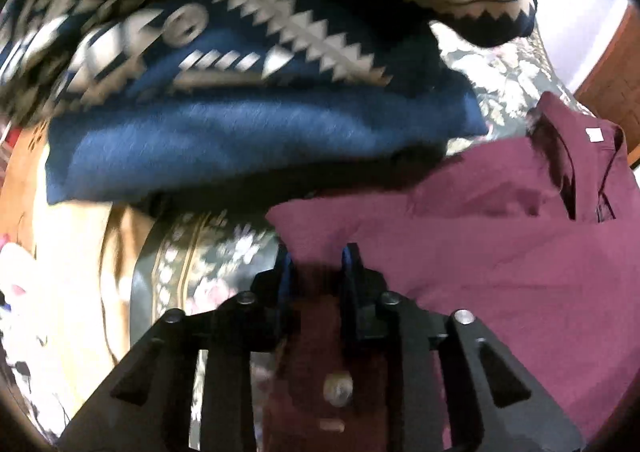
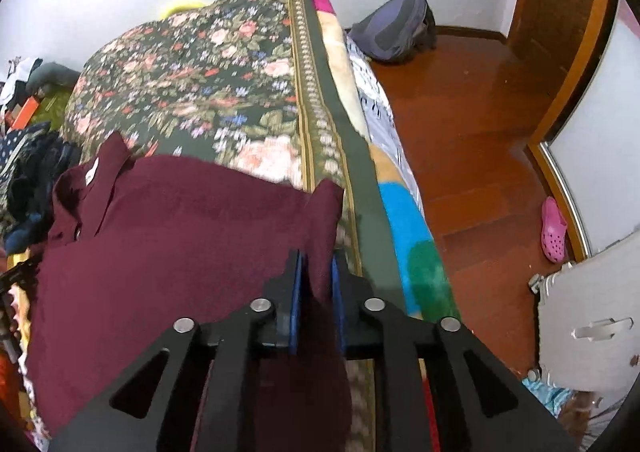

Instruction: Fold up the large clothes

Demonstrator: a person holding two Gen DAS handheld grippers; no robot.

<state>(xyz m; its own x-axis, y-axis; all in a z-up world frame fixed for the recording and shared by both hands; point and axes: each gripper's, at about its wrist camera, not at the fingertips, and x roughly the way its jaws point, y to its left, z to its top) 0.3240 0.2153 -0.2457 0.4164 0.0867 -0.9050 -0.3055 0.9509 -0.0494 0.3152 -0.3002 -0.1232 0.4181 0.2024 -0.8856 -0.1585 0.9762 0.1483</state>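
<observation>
Right gripper: jaws narrow, blue pads pressing fold of maroon shirt at its right edge, beside bedspread border. Bed edge just right of grip; open wood floor from 1 to 4 o'clock.

Left gripper: jaws part open, shirt cloth between fingers; contact unclear.

Count: one shirt, one navy patterned blanket, one backpack, one pink clog.

Shirt: collared, white neck label, spread flat on bedspread, collar at 10 o'clock in right view. Blanket at 11 o'clock in left view, blurred.
</observation>
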